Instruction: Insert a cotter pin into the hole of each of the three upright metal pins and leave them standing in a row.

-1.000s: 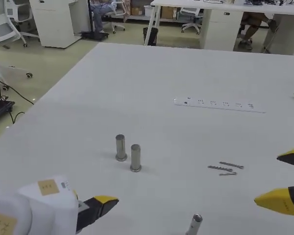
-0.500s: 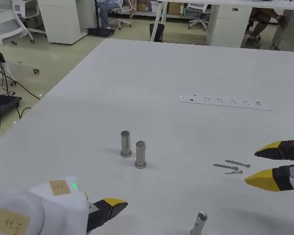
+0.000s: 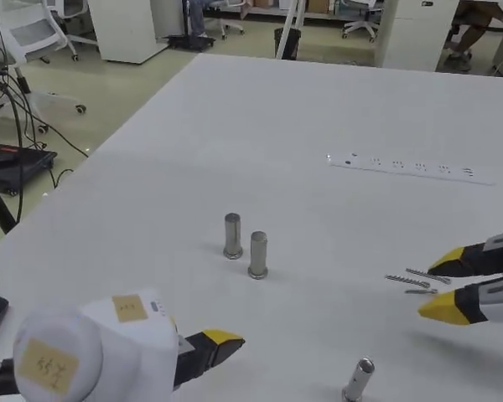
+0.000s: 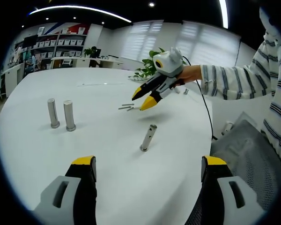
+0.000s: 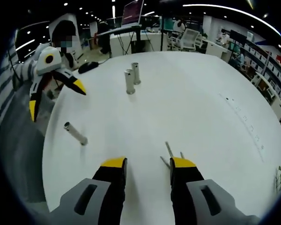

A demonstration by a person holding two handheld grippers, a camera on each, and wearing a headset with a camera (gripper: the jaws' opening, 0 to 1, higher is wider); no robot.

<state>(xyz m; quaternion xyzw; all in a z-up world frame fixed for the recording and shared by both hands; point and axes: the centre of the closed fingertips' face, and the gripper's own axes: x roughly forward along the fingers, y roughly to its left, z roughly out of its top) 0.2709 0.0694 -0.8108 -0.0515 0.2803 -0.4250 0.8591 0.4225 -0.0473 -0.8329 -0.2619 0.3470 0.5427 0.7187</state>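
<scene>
Whereas the wide-open left tool (image 4: 149, 161) stands well apart, the cotter pins (image 3: 415, 280) lie at the head view's right, just before the half-open right tool (image 3: 436, 287), lengthwise along it.

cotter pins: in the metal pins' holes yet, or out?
Out. The cotter pins lie loose together on the table, just ahead of the right gripper.

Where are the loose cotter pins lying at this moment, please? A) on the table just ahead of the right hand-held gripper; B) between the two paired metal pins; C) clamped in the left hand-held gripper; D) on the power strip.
A: the cotter pins lie loose on the table, just ahead of the open right hand-held gripper.
</scene>
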